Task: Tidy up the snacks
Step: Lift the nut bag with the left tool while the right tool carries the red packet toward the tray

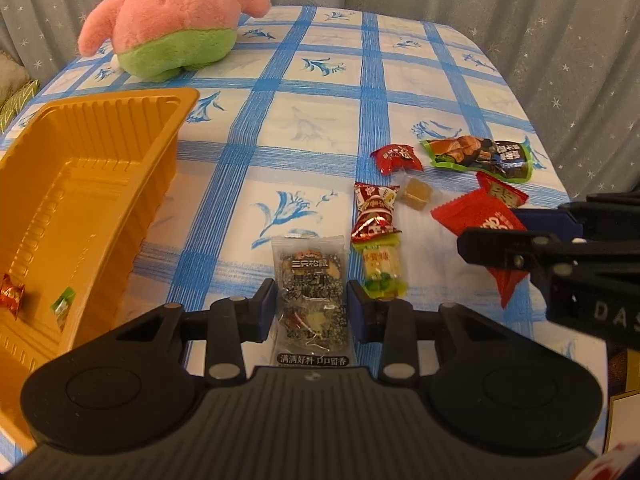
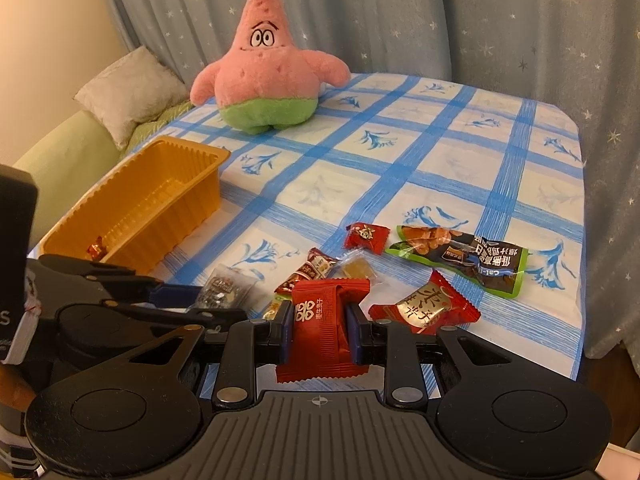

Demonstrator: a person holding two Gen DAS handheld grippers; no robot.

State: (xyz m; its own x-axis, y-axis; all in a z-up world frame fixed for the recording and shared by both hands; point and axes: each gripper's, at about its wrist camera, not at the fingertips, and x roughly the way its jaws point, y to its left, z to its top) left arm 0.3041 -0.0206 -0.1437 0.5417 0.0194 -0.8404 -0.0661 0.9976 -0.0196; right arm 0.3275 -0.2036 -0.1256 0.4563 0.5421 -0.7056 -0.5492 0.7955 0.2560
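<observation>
the left gripper sits low over the blue-checked white tablecloth, its two blue-padded fingers set on either side of a clear-wrapped dark nut cake packet; the pads look to touch the wrapper's edges, so it appears clamped, with the packet lying flat on the cloth. to its left, the ribbed orange plastic tray stands open-topped near the table's left edge, holding a small red-gold candy and a small green-wrapped sweet near its near end; the rest of the tray floor is bare. the right gripper pinches a red foil snack packet between its closed fingers, the packet upright and standing clear above the cloth. just beside it lies a red packet with a gold label, and behind that a long green-and-black pouch close to the table's right edge. a small red candy, an amber jelly cube in clear wrap, a red-brown twisted candy and a yellow-green wrapped sweet cluster between the two grippers. the stretch of cloth between the snack cluster and the tray is open. a pink and green star plush sits at the far left corner, well apart from the snacks, with grey star-print curtains behind the table's far and right edges.
</observation>
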